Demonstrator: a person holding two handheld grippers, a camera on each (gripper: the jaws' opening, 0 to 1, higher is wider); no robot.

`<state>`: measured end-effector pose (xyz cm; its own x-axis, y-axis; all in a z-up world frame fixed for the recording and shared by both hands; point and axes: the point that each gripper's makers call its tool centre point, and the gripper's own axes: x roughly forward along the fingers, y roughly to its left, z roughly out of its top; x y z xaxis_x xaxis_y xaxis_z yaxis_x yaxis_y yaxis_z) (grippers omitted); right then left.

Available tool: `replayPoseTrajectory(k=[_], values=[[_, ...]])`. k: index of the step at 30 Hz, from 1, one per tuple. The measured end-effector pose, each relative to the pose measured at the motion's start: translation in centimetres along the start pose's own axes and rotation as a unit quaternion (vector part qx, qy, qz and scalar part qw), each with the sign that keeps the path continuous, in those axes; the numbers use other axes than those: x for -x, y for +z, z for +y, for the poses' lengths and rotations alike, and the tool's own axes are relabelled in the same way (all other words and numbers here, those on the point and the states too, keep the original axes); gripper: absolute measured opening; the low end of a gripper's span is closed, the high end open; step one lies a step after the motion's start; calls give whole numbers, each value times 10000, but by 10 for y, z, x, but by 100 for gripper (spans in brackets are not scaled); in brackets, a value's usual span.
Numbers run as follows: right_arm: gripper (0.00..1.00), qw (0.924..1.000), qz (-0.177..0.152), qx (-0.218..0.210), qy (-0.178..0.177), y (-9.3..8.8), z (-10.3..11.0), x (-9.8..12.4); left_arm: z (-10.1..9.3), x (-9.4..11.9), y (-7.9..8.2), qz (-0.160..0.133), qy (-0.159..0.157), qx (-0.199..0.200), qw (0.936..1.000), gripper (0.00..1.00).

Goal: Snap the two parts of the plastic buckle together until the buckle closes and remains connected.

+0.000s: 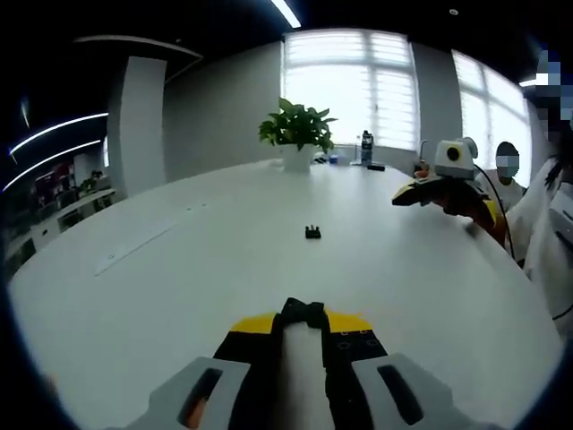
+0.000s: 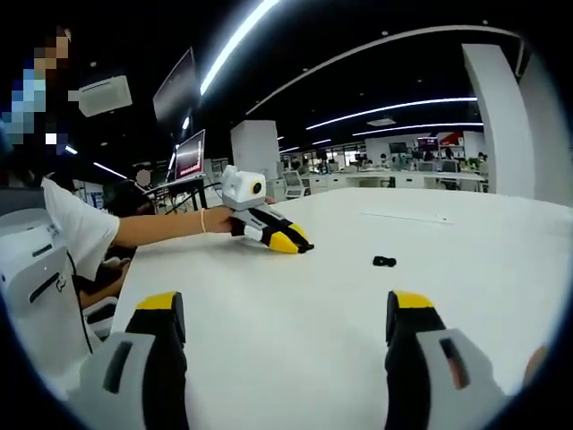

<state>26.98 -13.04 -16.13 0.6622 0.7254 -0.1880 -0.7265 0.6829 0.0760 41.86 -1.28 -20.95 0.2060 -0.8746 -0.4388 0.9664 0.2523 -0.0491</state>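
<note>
One half of the buckle (image 1: 303, 313) is being held clamped between the tips of the left gripper (image 1: 303, 324), low over the white table (image 1: 179, 269). The other buckle half (image 1: 312, 232) is lying on the table, well apart from the held piece and farther out along the same line toward the potted plant (image 1: 296, 134). In the right gripper view this loose half (image 2: 384, 262) is sitting beyond the right gripper (image 2: 285, 327), whose jaws are being held wide apart with nothing between them, while the left gripper (image 2: 303, 245) is reaching in from the left of that view with its tips closed together.

For the step in hand, the loose half should probably be taken up by the right gripper across its body, so that its mating end is left free. The two pieces should then be brought into one line, end to end, and pushed straight together. A skewed approach is likely to be jamming the prongs instead of seating them. A firm grip is being called for on both sides, since the parts are small and smooth.

Much is being left unclear. Which half carries the prongs and which the socket cannot be told; both are showing as small dark shapes. The orientation of the loose half on the table is too small to be read. Most of the held piece is being covered by the left jaws.
</note>
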Motion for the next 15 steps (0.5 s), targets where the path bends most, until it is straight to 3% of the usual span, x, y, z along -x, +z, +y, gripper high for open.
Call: replayPoseTrajectory(k=[11, 15], values=[[90, 9999, 99, -2, -32, -6, 1, 1, -10, 6, 0, -24, 520, 122, 9986, 17], [90, 10000, 76, -29, -52, -6, 0, 2, -8, 13, -2, -69, 808, 382, 9960, 17]])
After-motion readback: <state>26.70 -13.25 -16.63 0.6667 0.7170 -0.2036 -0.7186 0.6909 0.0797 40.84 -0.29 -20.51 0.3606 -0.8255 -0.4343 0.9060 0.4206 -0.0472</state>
